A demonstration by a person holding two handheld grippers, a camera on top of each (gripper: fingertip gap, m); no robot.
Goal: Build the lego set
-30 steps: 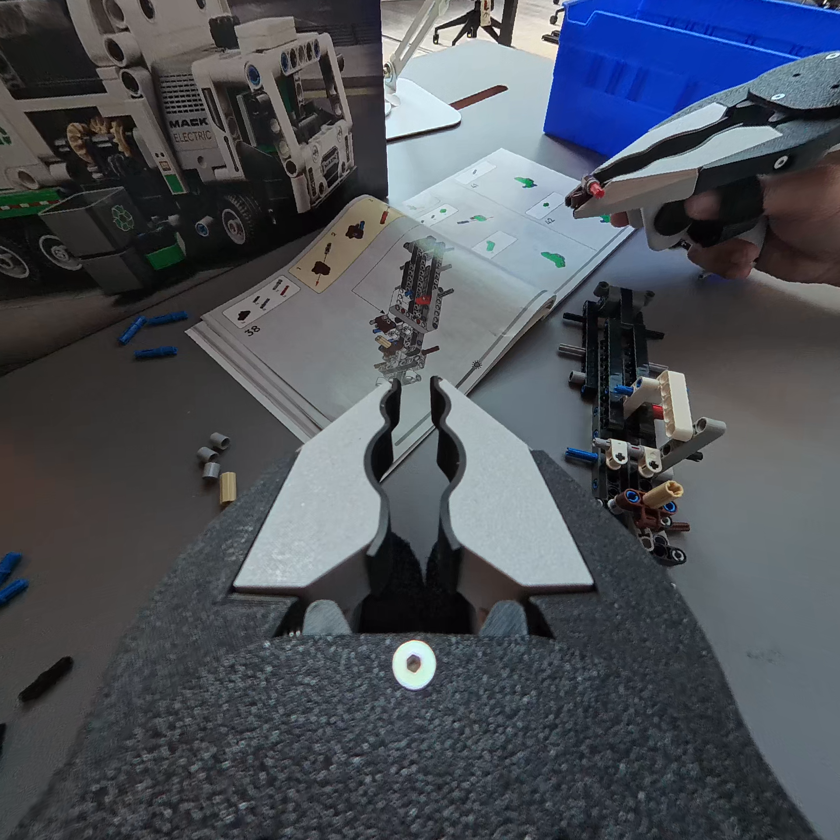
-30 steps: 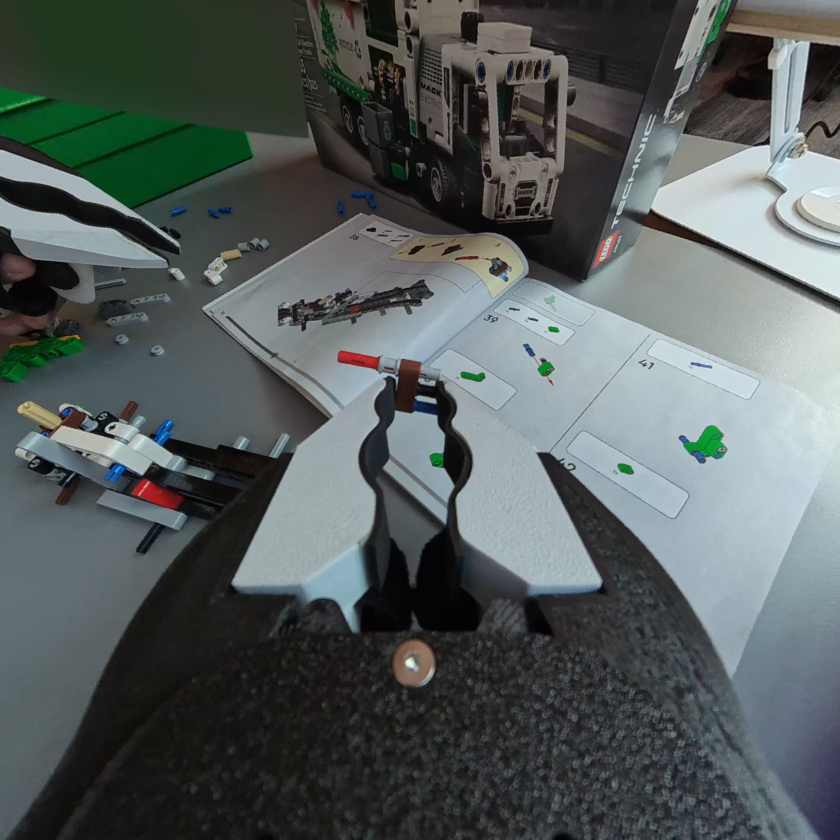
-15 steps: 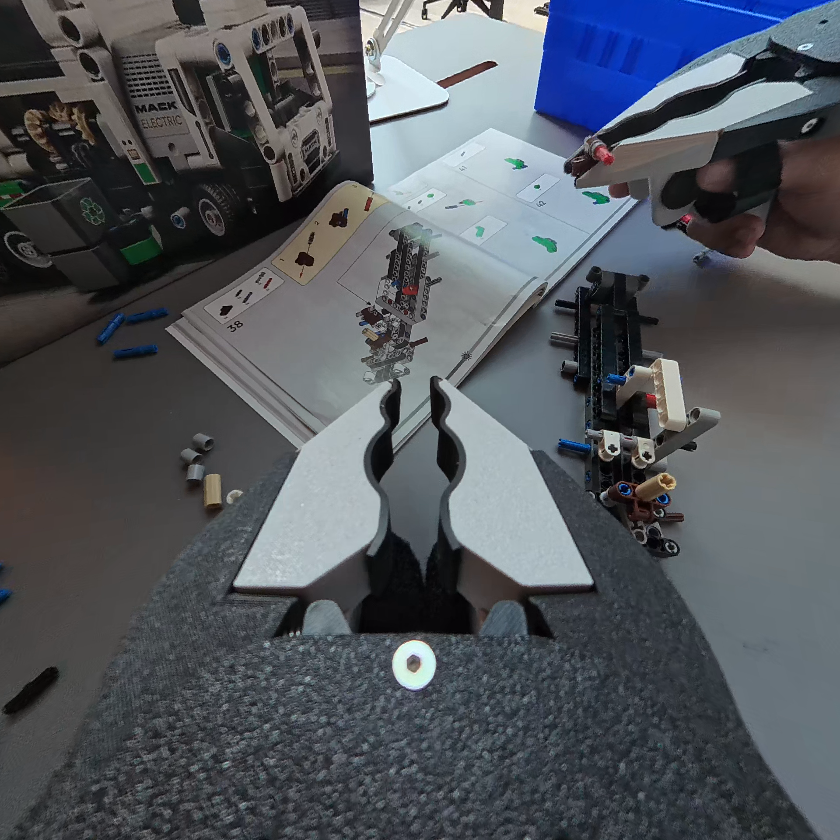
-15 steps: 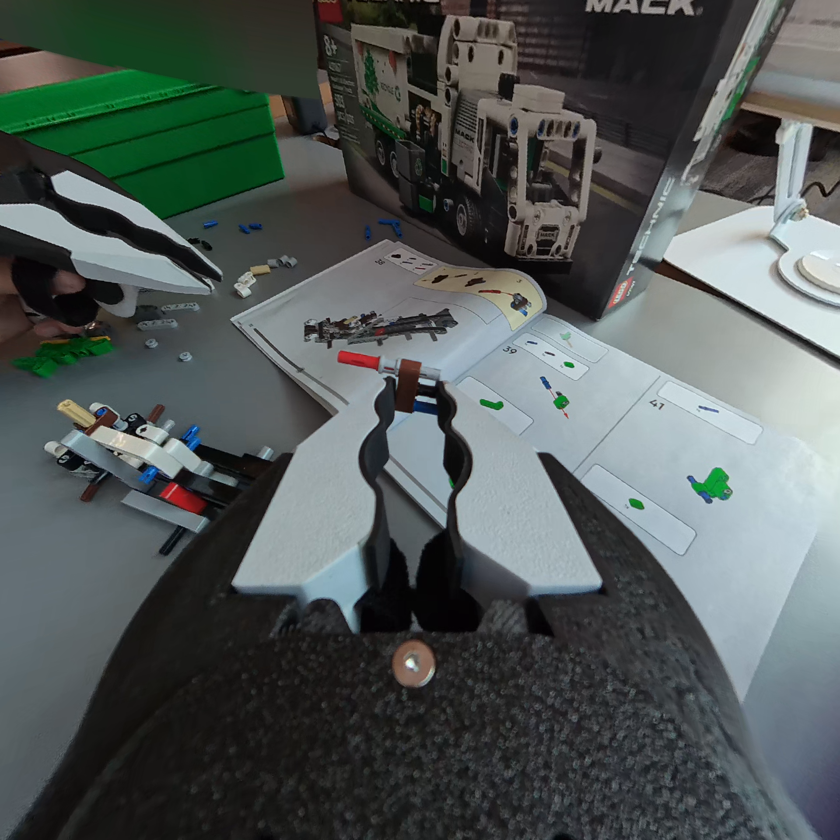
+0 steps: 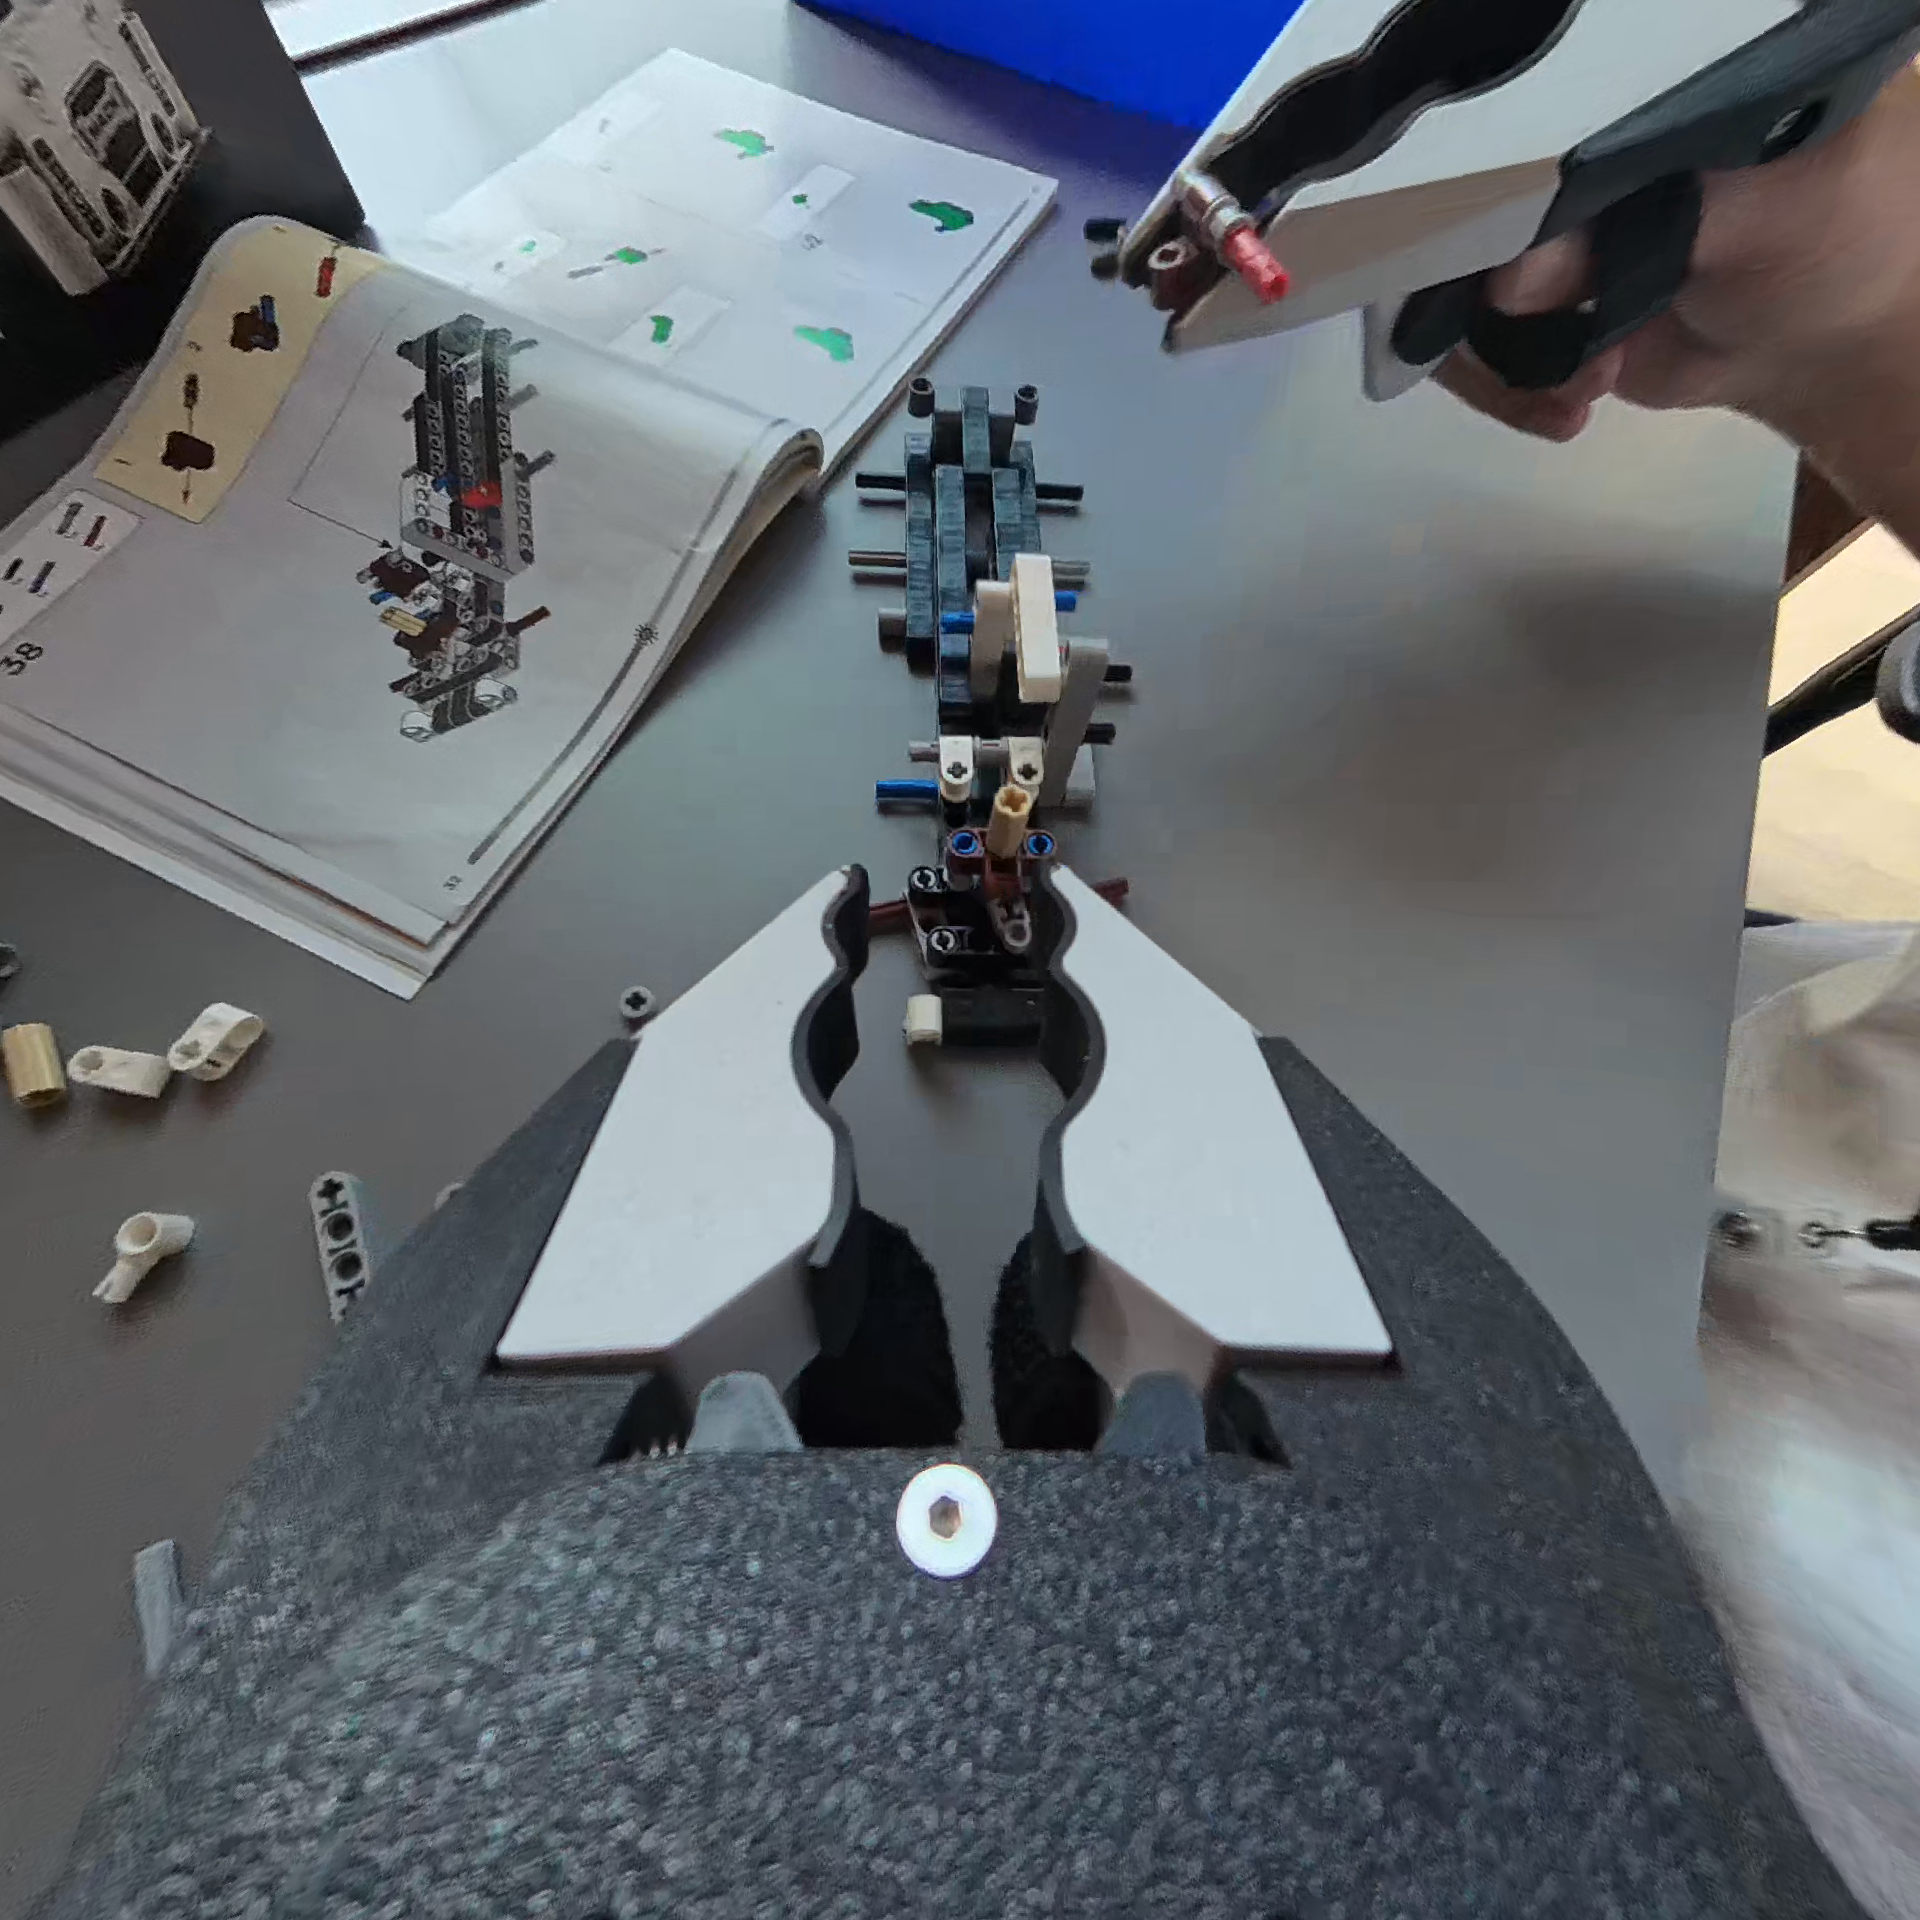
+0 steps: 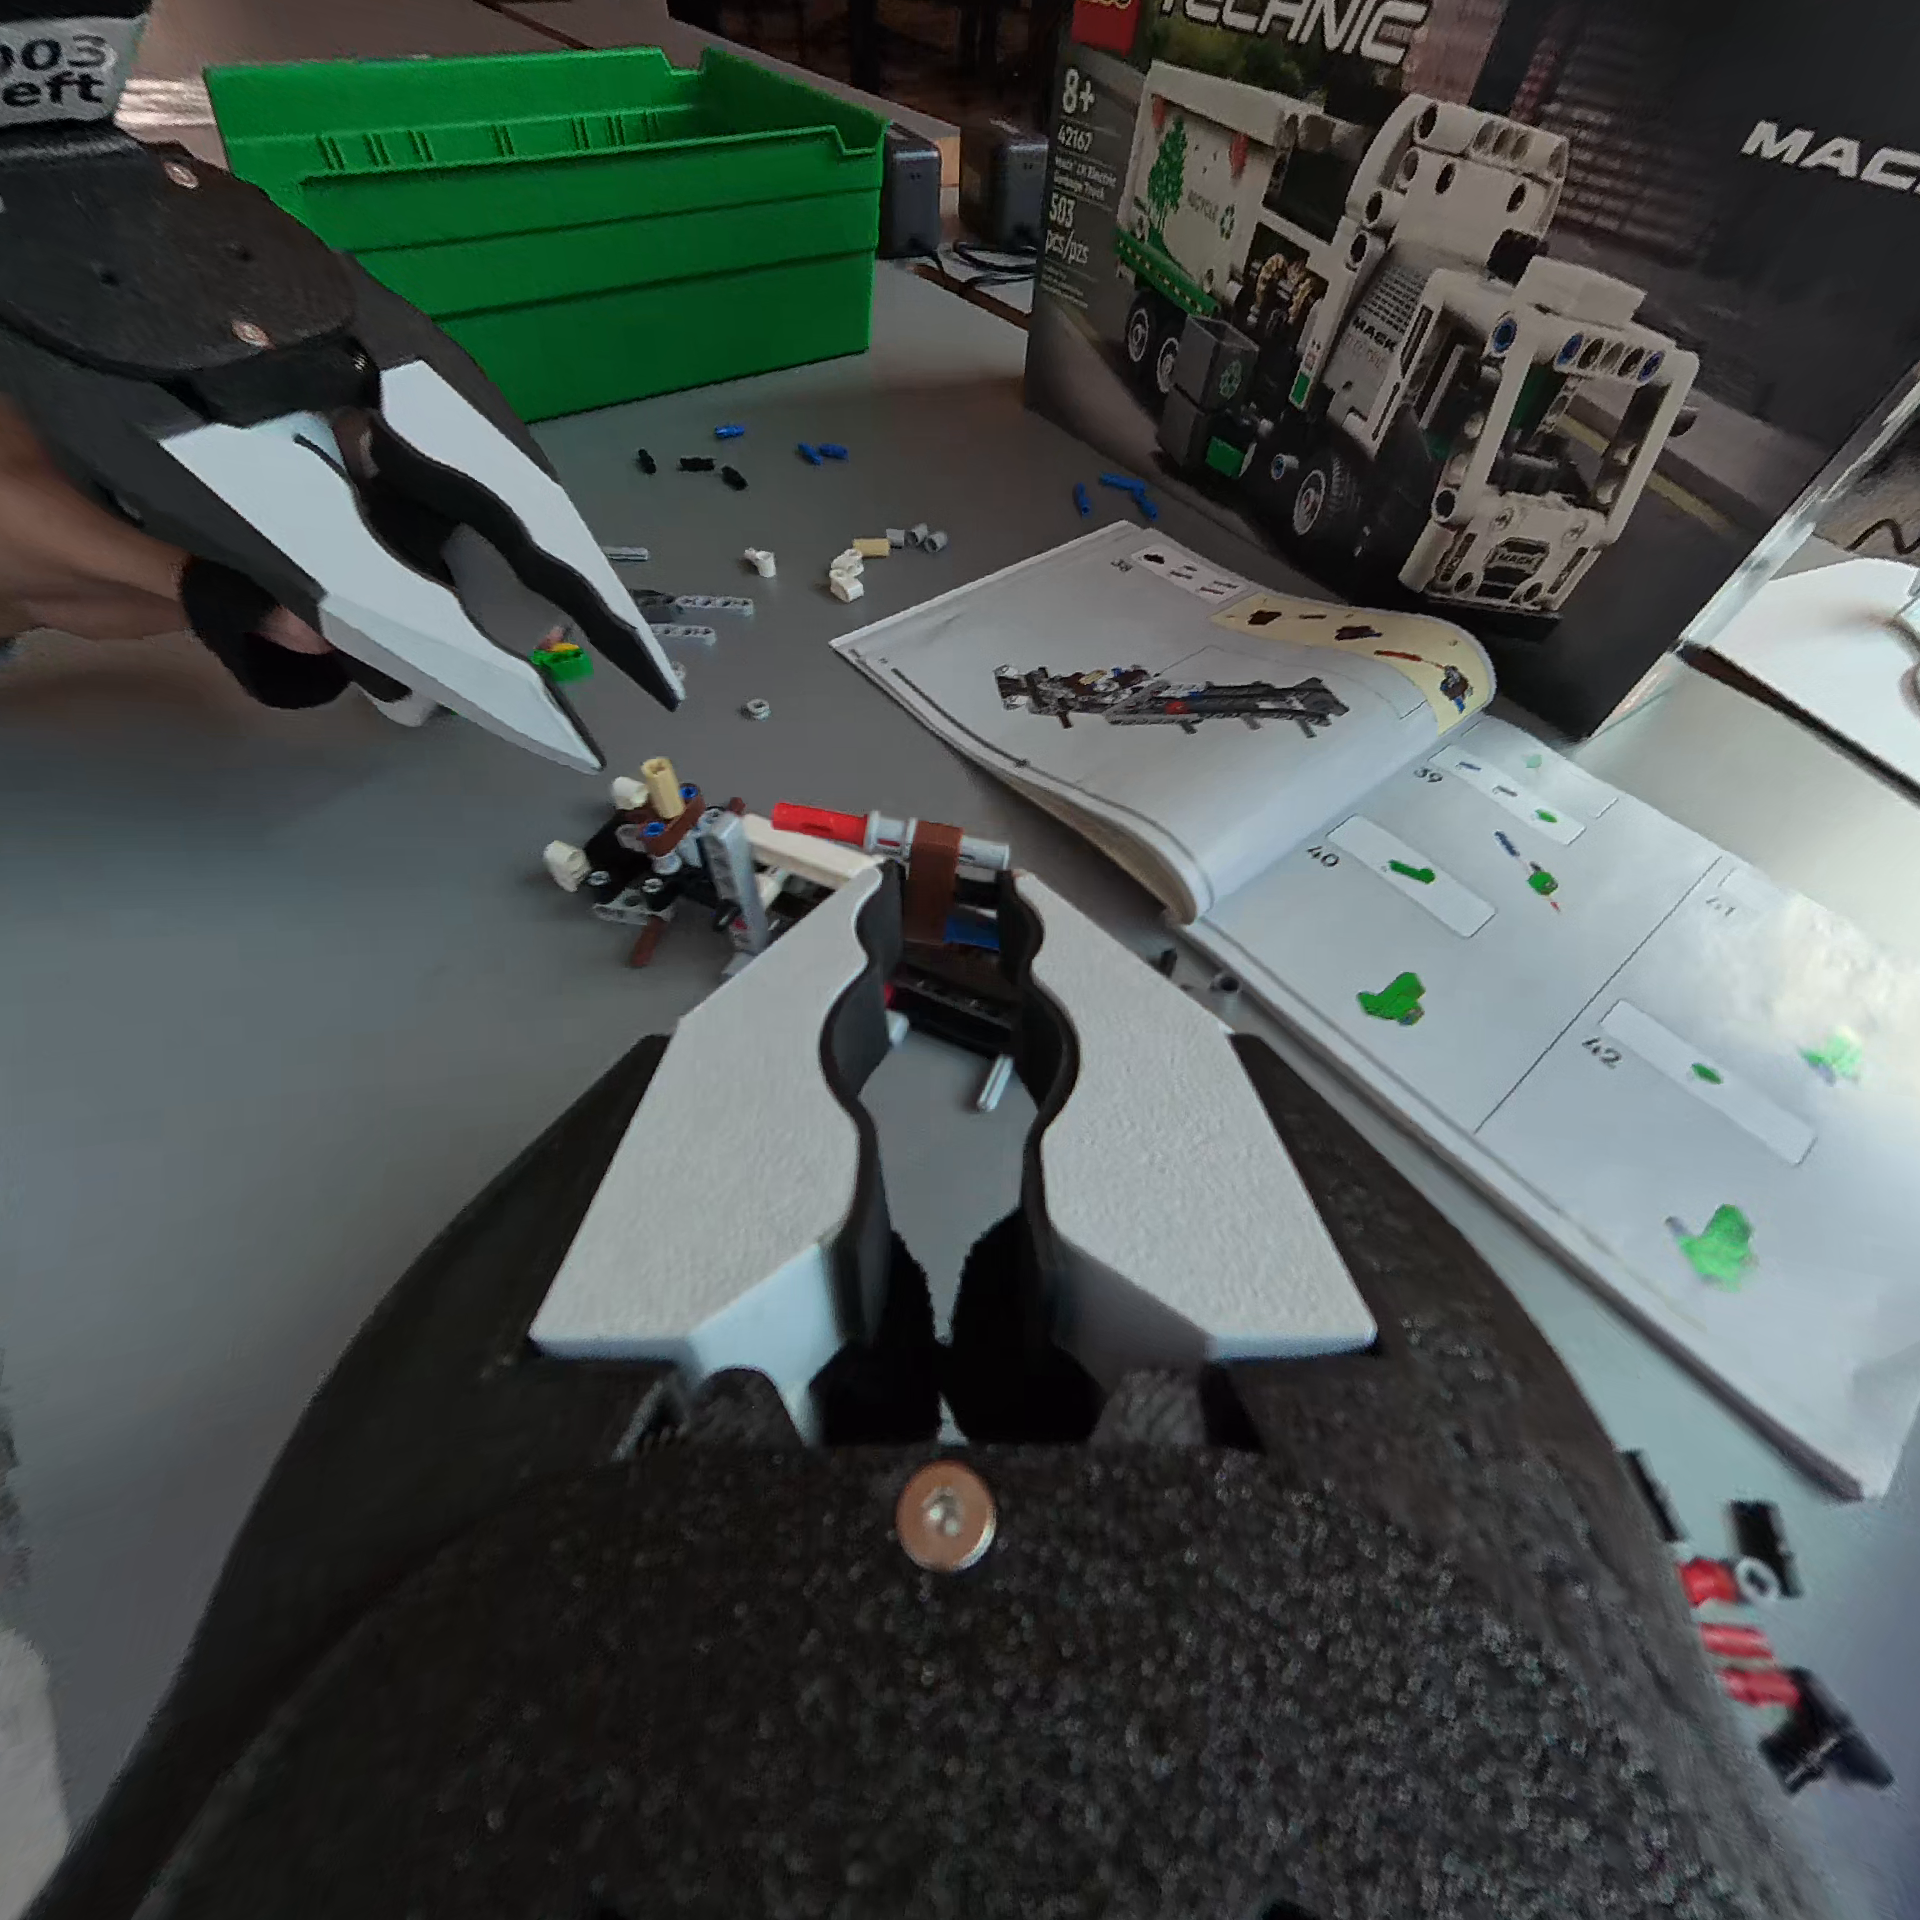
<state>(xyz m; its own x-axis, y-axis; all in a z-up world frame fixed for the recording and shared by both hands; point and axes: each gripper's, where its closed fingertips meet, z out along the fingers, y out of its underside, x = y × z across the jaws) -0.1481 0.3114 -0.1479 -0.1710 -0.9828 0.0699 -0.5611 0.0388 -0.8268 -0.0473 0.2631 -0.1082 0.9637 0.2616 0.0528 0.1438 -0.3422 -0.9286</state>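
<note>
A long black Lego chassis assembly [image 5: 971, 540] lies on the grey table, pointing away from me. My left gripper [image 5: 951, 904] is open, with its fingers on either side of the assembly's near end and not closed on it. My right gripper [image 6: 948, 894] is shut on a brown connector on a grey axle with a red tip [image 6: 925, 862]. It holds this just above the assembly [image 6: 675, 862]. In the left wrist view the right gripper [image 5: 1195, 249] hovers above the far end. In the right wrist view the left gripper [image 6: 623, 727] shows open at upper left.
The open instruction booklet [image 5: 623, 416] lies left of the assembly, with the set's box [image 6: 1455, 312] behind it. A green bin [image 6: 582, 208] and a blue bin [image 5: 1039, 42] stand at the back. Small loose parts [image 5: 125, 1070] lie scattered at left. The table edge [image 5: 1766, 831] is at right. The grippers' ends are close to 12 cm from one another.
My left gripper moved right and forward to the assembly's near end and opened wider. My right gripper, still holding the brown connector and axle, moved closer over the assembly.
</note>
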